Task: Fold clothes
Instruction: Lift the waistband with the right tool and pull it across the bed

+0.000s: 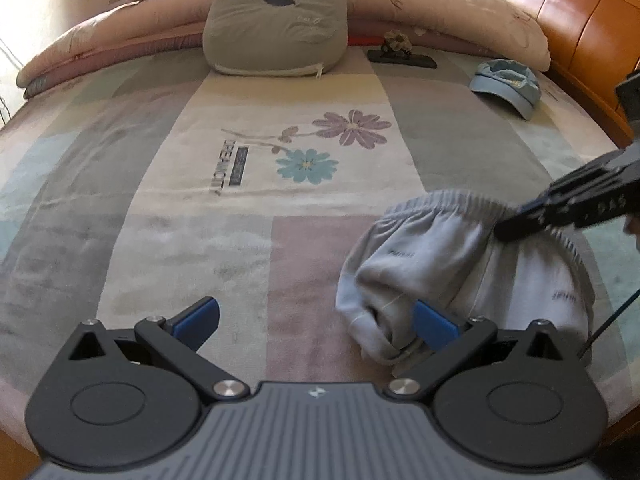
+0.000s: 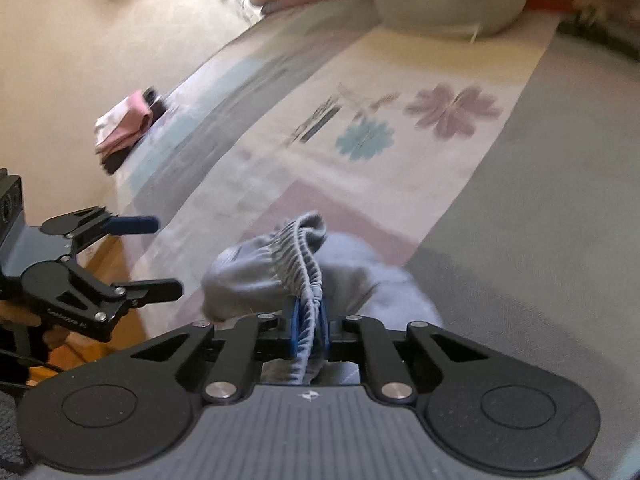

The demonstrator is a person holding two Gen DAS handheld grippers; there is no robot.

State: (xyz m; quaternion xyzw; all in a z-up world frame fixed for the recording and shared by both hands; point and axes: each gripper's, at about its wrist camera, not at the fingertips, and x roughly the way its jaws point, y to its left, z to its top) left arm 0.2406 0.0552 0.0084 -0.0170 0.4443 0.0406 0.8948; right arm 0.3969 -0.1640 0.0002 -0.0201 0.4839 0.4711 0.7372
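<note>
A crumpled pair of light grey trousers (image 1: 452, 264) with an elastic waistband lies on the bed's flowered cover (image 1: 312, 148), near the front right. My right gripper (image 2: 310, 320) is shut on the bunched waistband (image 2: 304, 256), and it reaches in from the right in the left wrist view (image 1: 516, 228). My left gripper (image 1: 316, 320) stands open just left of the trousers, its right blue pad (image 1: 434, 324) against the garment's near edge. It holds nothing. The right wrist view shows the left gripper (image 2: 154, 256) open at the bed's edge.
A grey cushion (image 1: 276, 28) and a pink quilt (image 1: 120, 28) lie at the bed's far end, with a blue cap (image 1: 508, 84) and a flat dark object (image 1: 400, 58) nearby. A wooden headboard (image 1: 580, 20) rises at right. Folded pink clothes (image 2: 124, 128) sit at the bed's left edge.
</note>
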